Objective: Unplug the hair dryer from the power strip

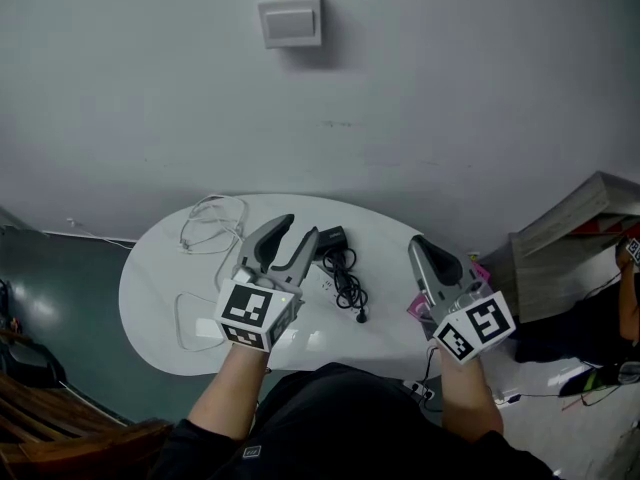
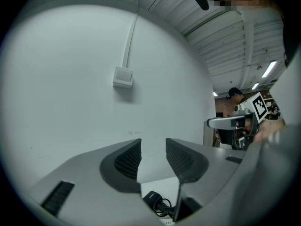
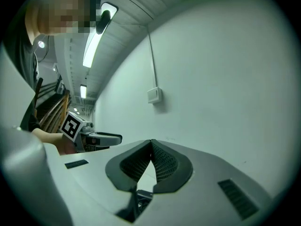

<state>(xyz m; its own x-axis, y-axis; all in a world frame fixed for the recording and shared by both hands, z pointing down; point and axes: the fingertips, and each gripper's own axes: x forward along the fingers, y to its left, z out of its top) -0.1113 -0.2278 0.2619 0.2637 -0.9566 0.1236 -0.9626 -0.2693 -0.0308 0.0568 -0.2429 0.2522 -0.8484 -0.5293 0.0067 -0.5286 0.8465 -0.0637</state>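
Observation:
A black plug block (image 1: 333,238) with its coiled black cord (image 1: 349,288) lies on the white oval table (image 1: 160,308). I cannot make out a hair dryer or a power strip on the table. My left gripper (image 1: 300,228) hovers above the table just left of the block, open, with nothing between its fingers. In the left gripper view the block (image 2: 151,198) shows below the gap of the left gripper (image 2: 153,145). My right gripper (image 1: 416,244) is held up over the table's right end, shut and empty. Its tips meet in the right gripper view (image 3: 151,145).
Loops of clear cable (image 1: 212,223) lie at the table's back left. A pink item (image 1: 418,308) sits under the right gripper. A grey box (image 1: 291,20) is on the wall. Boards (image 1: 570,218) lean at right, a white socket block with cables (image 1: 420,391) is on the floor, and a wooden chair (image 1: 40,408) stands at lower left.

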